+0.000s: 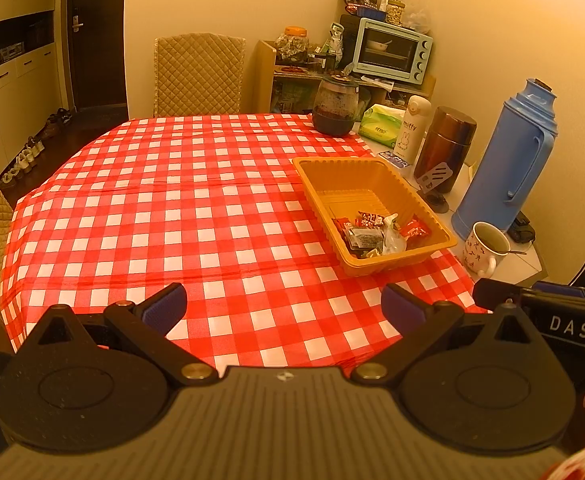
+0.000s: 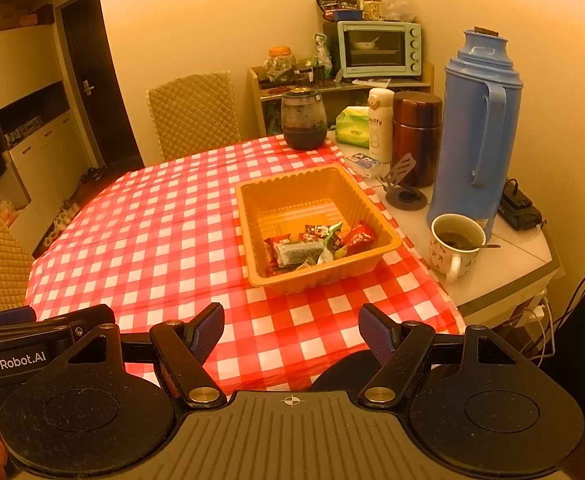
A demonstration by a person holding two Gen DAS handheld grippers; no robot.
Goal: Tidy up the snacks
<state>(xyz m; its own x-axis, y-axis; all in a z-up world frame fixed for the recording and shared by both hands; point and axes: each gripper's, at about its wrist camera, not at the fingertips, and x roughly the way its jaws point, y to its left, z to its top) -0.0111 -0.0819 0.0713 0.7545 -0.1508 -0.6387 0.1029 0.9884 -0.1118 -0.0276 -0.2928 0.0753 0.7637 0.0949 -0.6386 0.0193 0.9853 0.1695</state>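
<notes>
Currently both tools hover low over the near edge of the counter (image 1: 152, 208), which is covered by a red-and-white checked cloth. Left tool (image 1: 284, 308): fingers spread wide, nothing between the pads. Right tool (image 2: 291, 334): fingers likewise spread wide and holding nothing. The two tools sit side by side; the right tool's body appears at the right edge of the left wrist view.

An orange tray (image 2: 252, 216) rests on the cloth ahead of the right tool and ahead and to the right of the left tool, well apart from both. Wrapped snacks (image 2: 316, 242) lie heaped in the tray's near half; its far half is bare.

Right of the tray, off the cloth, stand a mug (image 2: 454, 250) with a spoon in it and, just beyond the mug, a blue thermos (image 2: 472, 132).
</notes>
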